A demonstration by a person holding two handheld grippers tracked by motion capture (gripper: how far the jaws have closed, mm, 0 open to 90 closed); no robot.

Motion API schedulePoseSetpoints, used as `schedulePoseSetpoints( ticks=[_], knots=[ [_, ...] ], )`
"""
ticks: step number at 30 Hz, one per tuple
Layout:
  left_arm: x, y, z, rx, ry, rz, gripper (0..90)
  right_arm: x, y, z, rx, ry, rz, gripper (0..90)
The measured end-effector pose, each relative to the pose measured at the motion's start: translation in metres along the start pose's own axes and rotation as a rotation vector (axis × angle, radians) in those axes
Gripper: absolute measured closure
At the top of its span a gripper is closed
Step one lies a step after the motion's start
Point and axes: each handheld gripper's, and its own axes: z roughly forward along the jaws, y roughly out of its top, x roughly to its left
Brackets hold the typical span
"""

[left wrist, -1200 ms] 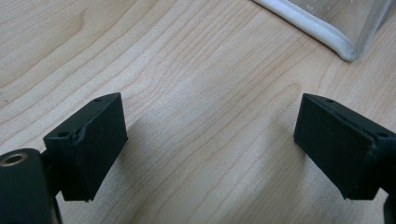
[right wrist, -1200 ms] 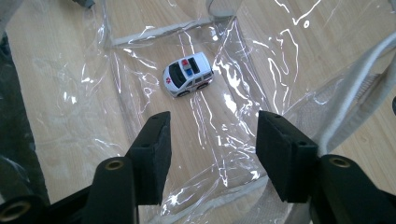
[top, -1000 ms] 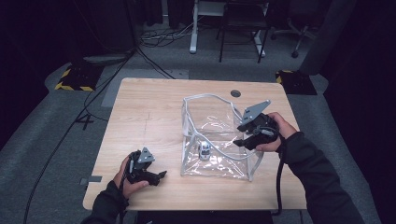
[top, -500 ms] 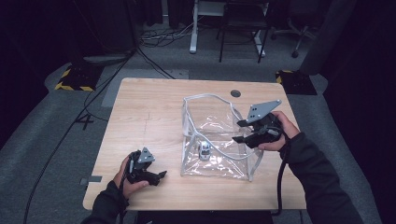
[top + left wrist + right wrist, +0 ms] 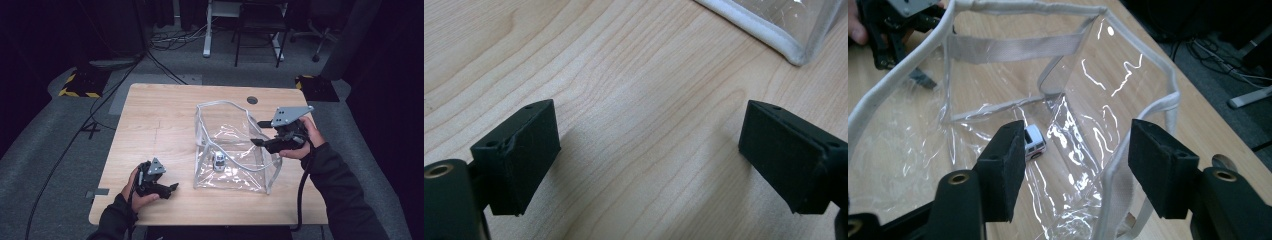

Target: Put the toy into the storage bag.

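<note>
Clear bag upright near the middle of the desk, toy car lying on its floor. Right gripper at the bag's right rim, jaws just opening, partly apart, clamping nothing. Left gripper resting well left of the bag, jaws wide, empty.

Left gripper low, jaws wide apart; right gripper raised, jaws parted, just been opening.
</note>
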Motion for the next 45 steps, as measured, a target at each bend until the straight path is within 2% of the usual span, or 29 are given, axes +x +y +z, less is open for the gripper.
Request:
schedulePoseSetpoints(
  ticks=[12, 17, 32, 45],
  knots=[
    [0.000, 0.000, 0.000, -0.002, 0.000, -0.002, 9.7, -0.013, -0.006, -0.015, -0.115, -0.095, 0.082, 39.6],
    [0.000, 0.000, 0.000, 0.000, -0.001, -0.001, 9.7, -0.019, -0.010, -0.020, -0.135, -0.133, 0.122, 39.3],
    [0.000, 0.000, 0.000, -0.001, -0.001, -0.002, 9.7, -0.035, -0.025, -0.032, -0.161, -0.207, 0.196, 37.4],
    [0.000, 0.000, 0.000, -0.001, -0.001, -0.002, 9.7, -0.047, -0.039, -0.035, -0.138, -0.257, 0.241, 32.4]
  ],
)
